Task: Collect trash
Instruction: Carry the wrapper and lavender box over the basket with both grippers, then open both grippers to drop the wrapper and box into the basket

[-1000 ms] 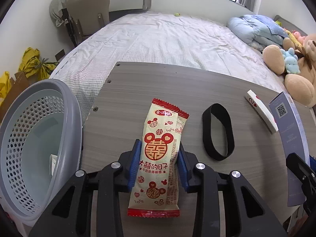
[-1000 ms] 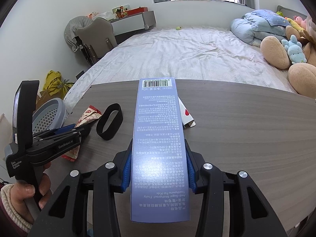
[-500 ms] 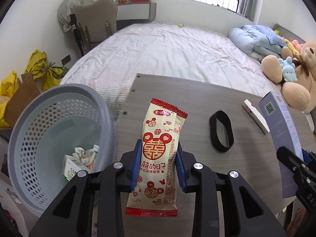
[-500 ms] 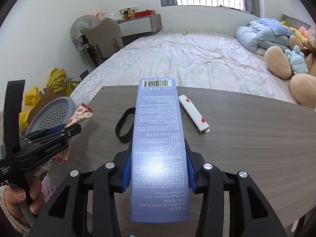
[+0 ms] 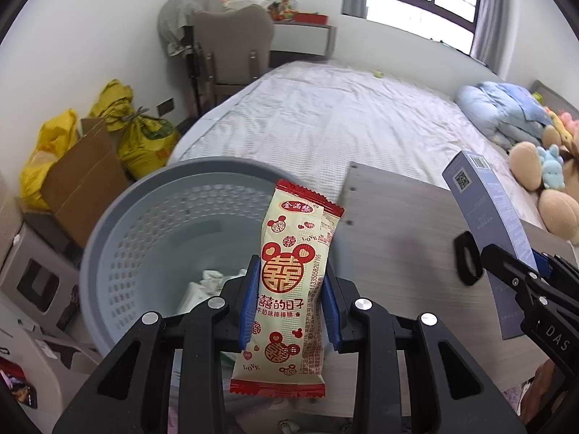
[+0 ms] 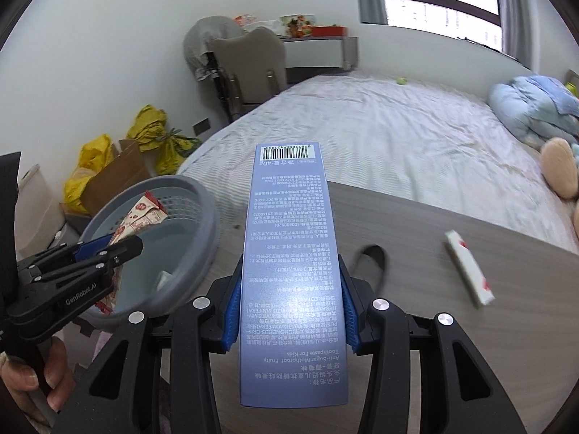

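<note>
A grey wood-grain table (image 6: 452,325) carries a black band (image 6: 374,264) and a small white box (image 6: 468,267).

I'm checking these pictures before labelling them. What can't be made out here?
- Basket contents: left wrist view, mostly hidden behind the left gripper and the candy wrapper; only some white scraps show.
- Black band: right wrist view, blurred and partly behind the toothpaste box.
- Small white box: right wrist view, blurred, print unreadable.
- Right gripper pads: mostly covered by the box.
</note>
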{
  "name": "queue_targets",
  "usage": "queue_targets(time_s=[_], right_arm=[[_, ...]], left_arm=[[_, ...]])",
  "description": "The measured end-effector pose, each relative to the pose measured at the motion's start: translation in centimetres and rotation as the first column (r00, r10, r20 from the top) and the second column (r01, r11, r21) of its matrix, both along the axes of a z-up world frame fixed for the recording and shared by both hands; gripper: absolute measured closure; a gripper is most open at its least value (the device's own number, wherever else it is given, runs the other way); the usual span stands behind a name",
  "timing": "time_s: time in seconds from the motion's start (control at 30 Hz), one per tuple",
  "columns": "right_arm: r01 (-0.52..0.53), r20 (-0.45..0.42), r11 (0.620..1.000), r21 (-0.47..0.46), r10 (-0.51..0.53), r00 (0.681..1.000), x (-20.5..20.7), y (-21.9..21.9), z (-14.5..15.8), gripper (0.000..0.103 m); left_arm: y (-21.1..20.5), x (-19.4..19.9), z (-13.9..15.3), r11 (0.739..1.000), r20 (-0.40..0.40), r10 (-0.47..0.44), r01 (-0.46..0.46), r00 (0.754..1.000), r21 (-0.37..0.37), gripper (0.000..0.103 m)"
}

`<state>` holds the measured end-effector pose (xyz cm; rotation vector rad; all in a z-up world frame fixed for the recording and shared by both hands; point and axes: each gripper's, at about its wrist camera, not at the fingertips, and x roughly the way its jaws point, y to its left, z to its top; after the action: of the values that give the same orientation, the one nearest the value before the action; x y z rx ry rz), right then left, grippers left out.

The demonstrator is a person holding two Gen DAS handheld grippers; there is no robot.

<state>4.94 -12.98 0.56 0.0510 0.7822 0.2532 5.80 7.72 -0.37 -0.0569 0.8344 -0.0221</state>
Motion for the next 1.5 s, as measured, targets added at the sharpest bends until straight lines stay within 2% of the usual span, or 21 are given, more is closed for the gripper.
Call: queue_targets(time_s=[0.27,0.53,1.0,1.37,1.43,1.5], right_arm=[[-0.135,-0.022,0.991,-0.003,0.135,0.991,2.7,7.3,-0.5,0.060],[-0.225,-0.055,0.974,-0.012,0.224,0.973,4.4,12.4,-1.3,0.060],[-0.264,-0.107,0.964,-0.019,0.261,0.959,5.8,14.8,-2.8,0.060],[-0.273,-0.117,0.962,-0.026,0.268,0.956,6.1,15.1,-3.0,0.059],[-0.271,-0.113,0.962,-0.027,0.267,0.957,6.1,15.1,-2.8,0.059],[-0.268,-0.106,0.963,-0.024,0.265,0.959,6.0,15.0,-2.7,0.048]], left_arm=[[5.8,0.1,-0.8,0.994,-0.024,0.105,-0.105,0.994,0.001,0.072],[8.4,0.5,-1.5,0.992,-0.046,0.126,-0.126,0.991,0.000,0.072],[9.5,1.2,-2.6,0.991,-0.078,0.136,-0.137,0.988,-0.008,0.071],[10.2,1.3,-2.4,0.988,-0.077,0.150,-0.152,0.986,-0.023,0.069],[10.2,1.2,-2.4,0.987,-0.078,0.153,-0.156,0.985,-0.025,0.065],[10.3,1.1,-2.3,0.986,-0.073,0.161,-0.163,0.984,-0.023,0.054]])
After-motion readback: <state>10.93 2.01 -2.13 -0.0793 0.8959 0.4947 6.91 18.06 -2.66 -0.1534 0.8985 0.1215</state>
